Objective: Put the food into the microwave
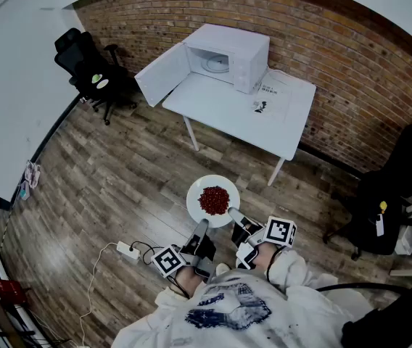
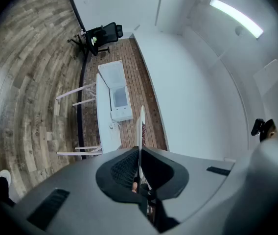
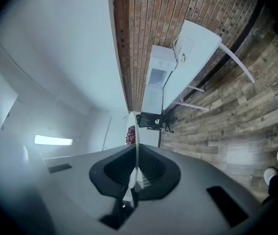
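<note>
White desk [image 1: 228, 111] is standing by the brick wall [image 1: 336, 42], carrying a white microwave [image 1: 239, 56] whose door [image 1: 164, 75] is hanging wide open. Well apart from it, over the wooden floor [image 1: 104, 187], a white plate [image 1: 199, 187] is being held level, with the left tool [image 1: 203, 227] and right tool [image 1: 233, 214] both clenching its near rim. Red food [image 1: 214, 200] is sitting heaped in the plate's middle.

The left gripper [image 1: 202, 227] and the right gripper [image 1: 233, 214] are held level and side by side, close before the body. Each is clamped on the plate's [image 1: 194, 190] near rim.
</note>
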A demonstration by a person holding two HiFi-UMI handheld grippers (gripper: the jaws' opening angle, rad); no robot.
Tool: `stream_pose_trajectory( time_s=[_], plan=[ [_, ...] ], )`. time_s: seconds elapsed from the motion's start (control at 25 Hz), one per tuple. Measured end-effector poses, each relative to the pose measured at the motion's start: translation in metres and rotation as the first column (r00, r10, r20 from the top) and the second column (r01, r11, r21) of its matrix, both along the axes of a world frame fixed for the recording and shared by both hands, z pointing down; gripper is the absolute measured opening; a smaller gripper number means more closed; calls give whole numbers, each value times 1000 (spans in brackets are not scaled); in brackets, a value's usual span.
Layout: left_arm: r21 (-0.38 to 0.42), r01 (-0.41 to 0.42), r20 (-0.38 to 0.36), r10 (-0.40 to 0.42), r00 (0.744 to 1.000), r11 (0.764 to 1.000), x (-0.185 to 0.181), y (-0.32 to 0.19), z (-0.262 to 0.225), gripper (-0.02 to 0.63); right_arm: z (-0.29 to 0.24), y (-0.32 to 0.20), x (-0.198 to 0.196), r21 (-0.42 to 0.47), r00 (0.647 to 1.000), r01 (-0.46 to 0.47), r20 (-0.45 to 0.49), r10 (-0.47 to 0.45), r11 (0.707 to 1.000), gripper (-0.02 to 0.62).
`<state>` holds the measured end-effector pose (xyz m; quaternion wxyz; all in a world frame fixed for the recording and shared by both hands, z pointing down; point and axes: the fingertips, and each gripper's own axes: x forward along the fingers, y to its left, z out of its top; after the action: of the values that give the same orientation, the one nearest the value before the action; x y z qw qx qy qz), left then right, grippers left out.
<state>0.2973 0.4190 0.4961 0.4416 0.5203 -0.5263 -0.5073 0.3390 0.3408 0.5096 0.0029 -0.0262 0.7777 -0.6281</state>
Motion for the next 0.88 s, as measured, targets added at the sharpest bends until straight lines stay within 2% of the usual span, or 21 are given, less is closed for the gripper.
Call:
stream_pose_trajectory(
  time_s=[0.2,0.36,0.48,0.72,0.88],
  plan=[
    [-9,2,12,-2,1000,1000,9,-6,0,21,4,-5,10,-46,1000,-9,-21,8,999,21],
    [-13,11,7,-11,1000,1000,15,-16,2,21,6,-17,15,-35,1000,3,-16,-3,999,21],
    [-18,19,9,-19,1000,1000,18,-23,3,21,7,-20,18,-84,1000,4,-29,-7,996,21],
    [-25,41,12,-41,999,999,21,-29,4,21,10,-29,18,-61,999,30,-26,-32,998,21],
    [-41,58,20,-57,998,997,25,-42,10,21,15,-42,21,-101,999,40,-24,-43,994,21]
  ],
)
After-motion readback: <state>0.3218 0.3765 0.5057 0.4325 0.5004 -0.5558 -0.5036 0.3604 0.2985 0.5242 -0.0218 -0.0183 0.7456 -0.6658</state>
